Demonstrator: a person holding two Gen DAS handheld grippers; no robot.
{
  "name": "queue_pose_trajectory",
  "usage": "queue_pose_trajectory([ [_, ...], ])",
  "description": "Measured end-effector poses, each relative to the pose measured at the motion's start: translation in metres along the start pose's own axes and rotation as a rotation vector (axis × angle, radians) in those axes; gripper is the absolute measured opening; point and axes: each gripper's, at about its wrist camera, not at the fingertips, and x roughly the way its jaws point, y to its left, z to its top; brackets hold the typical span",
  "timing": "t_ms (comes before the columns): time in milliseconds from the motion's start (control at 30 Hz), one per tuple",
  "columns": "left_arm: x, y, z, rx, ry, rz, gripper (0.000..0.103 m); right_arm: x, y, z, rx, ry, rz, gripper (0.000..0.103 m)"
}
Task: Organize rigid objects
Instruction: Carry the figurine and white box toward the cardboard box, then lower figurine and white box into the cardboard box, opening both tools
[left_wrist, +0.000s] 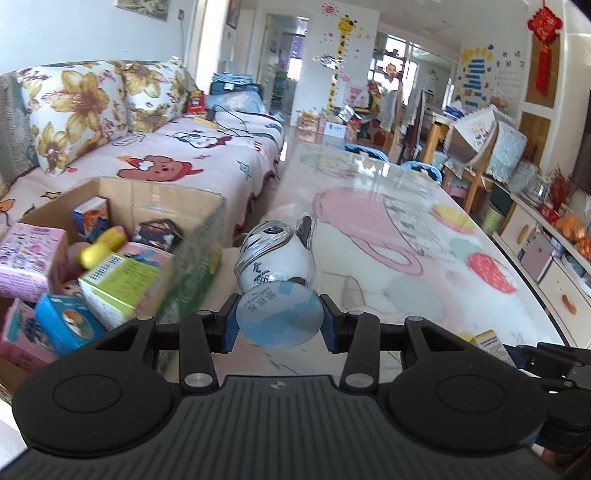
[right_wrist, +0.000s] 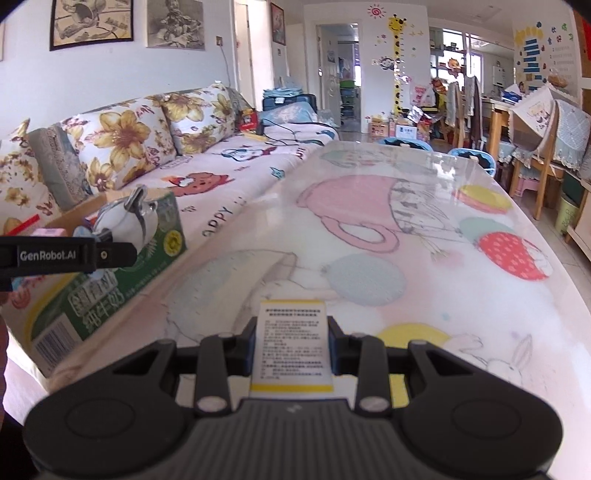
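Clamping a panda figurine by its base, the left gripper hangs beside the cardboard box, while the right gripper pinches a small white carton above the table.

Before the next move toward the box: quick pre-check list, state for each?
1. Left gripper shut on panda figure, pads on its round base: ok.
2. Right gripper shut on small carton: ok.
3. Cardboard box top open: ok.
4. Free room in the box: not ok, packed with small boxes; only small gaps.
5. Panda figure clear of the box wall: ok in the left view.
6. Grip depth on the small carton: cannot tell, its lower end is hidden.
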Motion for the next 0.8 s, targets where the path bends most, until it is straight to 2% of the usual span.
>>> queue_pose_trajectory([
  [333,-0.007,0.035,0.009,-0.088,-0.051,0.13,0.053,0.021,0.048,0.055,-0.028,-0.072,0.178,0.033],
  [533,-0.007,0.043,0.011,-0.12,-0.042,0.229,0.053,0.051,0.083,0.085,-0.059,-0.082,0.275,0.033],
  [800,0.001,0.049,0.013,-0.159,-0.007,0.261,0.053,0.092,0.126,0.109,-0.088,-0.068,0.36,0.033],
])
